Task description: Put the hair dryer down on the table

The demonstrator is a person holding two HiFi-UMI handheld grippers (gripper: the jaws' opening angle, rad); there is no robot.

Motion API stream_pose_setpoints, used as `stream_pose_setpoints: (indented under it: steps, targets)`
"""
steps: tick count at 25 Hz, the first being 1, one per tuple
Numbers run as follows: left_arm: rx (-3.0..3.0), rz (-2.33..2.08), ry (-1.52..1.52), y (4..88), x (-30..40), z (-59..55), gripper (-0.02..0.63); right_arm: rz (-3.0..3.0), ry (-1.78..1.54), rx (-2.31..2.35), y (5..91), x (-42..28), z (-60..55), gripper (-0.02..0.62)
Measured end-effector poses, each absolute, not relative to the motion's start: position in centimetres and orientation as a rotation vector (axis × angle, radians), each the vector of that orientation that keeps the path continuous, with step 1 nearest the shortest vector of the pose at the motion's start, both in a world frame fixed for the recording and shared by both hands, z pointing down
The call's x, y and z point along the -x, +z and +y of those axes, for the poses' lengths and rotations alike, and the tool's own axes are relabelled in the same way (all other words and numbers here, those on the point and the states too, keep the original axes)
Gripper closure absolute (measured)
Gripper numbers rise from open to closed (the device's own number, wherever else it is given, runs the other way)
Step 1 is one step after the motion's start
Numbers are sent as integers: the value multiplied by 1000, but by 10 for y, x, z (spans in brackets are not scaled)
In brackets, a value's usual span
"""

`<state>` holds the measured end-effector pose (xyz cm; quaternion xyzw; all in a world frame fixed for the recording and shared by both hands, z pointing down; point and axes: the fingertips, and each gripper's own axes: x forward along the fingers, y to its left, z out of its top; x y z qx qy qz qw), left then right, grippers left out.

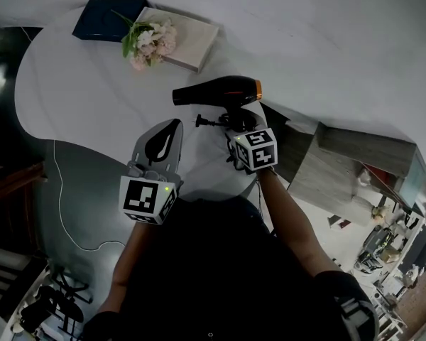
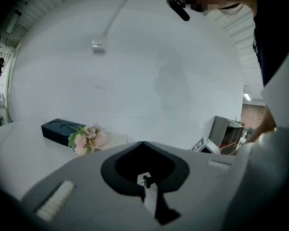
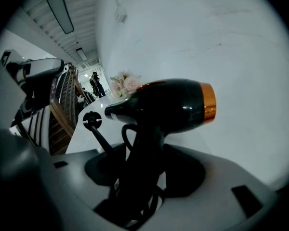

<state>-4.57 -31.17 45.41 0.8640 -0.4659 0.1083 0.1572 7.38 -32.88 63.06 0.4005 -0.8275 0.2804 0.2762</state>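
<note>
A black hair dryer with an orange ring at its rear hangs over the white table, its nozzle pointing left. My right gripper is shut on its handle from below. In the right gripper view the hair dryer stands upright between the jaws of the right gripper. Its coiled cord is bunched there and the plug sticks out to the left. My left gripper hovers to the left of the dryer, shut and holding nothing. The left gripper shows only a thin slit between its jaws.
At the table's far side lie a navy box, a pink flower bunch and a beige flat box. A grey cabinet stands at the right. A white cable runs over the floor at the left.
</note>
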Motion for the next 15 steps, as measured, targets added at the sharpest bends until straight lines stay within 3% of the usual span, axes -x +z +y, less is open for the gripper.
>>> stream_pose_setpoints:
  steps: [15]
  targets:
    - [-2471,-1339,323,455,45,-313,594,-2143,856,-1040,653,-73,-337,347]
